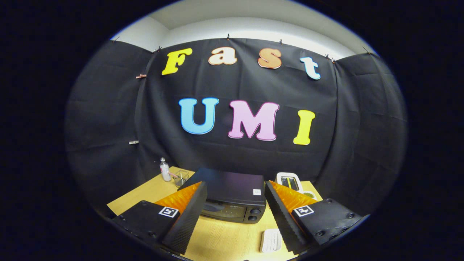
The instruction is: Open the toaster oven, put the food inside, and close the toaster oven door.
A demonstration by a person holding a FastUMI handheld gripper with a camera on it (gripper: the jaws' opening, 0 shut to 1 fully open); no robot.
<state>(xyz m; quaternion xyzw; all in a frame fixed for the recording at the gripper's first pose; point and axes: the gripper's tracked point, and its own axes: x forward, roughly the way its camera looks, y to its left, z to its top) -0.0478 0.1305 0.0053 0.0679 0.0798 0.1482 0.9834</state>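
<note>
Spread gripper (235,221) fingers hang above the table (217,239), framing the closed toaster oven (232,197) beyond; white ridged food (271,240) lies nearer.

Claw (232,217), two wedge-shaped fingers spread apart, ribbed pads, square tag markers, screwed mounts

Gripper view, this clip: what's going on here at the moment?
A person's handheld gripper hangs above a wooden table, fingers spread apart and holding nothing. Just ahead, between the fingers, sits a black toaster oven with its door shut. A small white ridged item lies on the table by one finger; what it is can't be told. A bottle and a clear cup stand beyond. This fits either before opening or after closing.
</note>
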